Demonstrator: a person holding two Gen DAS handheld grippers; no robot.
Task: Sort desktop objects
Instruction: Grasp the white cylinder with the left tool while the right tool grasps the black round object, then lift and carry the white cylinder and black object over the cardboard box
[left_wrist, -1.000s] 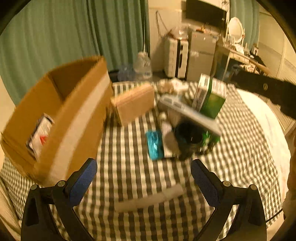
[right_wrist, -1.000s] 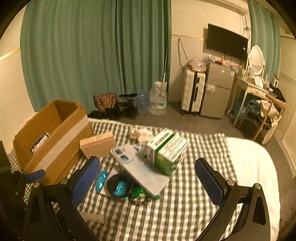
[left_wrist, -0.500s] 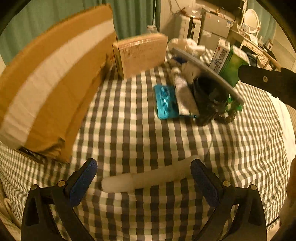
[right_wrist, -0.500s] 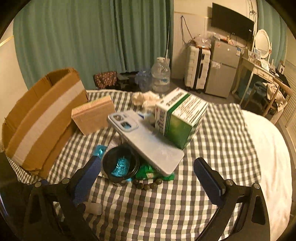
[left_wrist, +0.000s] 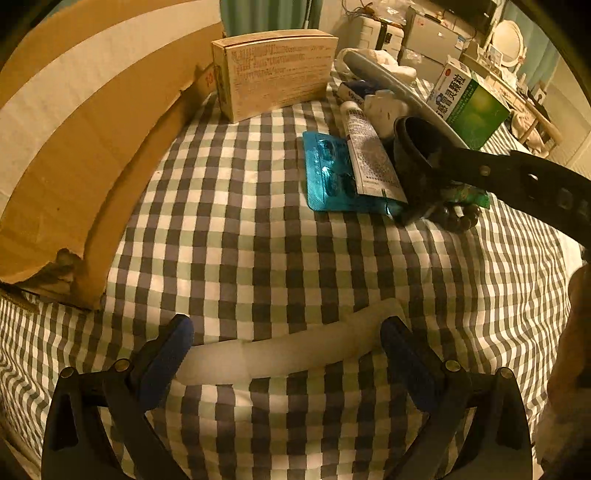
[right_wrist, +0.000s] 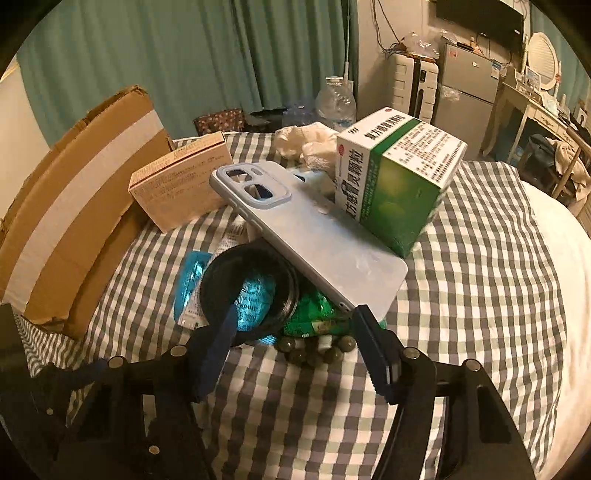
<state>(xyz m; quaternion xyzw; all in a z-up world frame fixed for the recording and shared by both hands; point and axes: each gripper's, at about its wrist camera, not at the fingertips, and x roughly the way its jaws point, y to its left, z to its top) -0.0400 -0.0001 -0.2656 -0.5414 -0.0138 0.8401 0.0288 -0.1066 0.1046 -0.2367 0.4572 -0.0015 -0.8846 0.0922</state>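
Observation:
My left gripper (left_wrist: 286, 350) is open, its blue pads straddling a long white stick (left_wrist: 291, 349) lying on the checked cloth. My right gripper (right_wrist: 295, 332) is open, low over the pile; its left finger reaches into the black ring-shaped cup (right_wrist: 249, 291) and its right finger is by the corner of the pale blue phone case (right_wrist: 310, 236). The case leans on a green-and-white medicine box (right_wrist: 399, 184). Under it lie a green packet (right_wrist: 314, 317), dark beads (right_wrist: 314, 350), a blue blister pack (left_wrist: 328, 173) and a white tube (left_wrist: 369, 155).
A large cardboard box (left_wrist: 85, 129) with a white tape stripe stands at the left. A tan carton (left_wrist: 273, 72) stands beside it, and crumpled white tissue (right_wrist: 306, 142) lies behind the pile. The right gripper's arm (left_wrist: 524, 188) crosses the left view. Room furniture stands beyond the table.
My left gripper has dropped low over the white stick, which now lies between its pads. My right gripper has moved down and forward to the pile and narrowed, one finger now inside the black cup.

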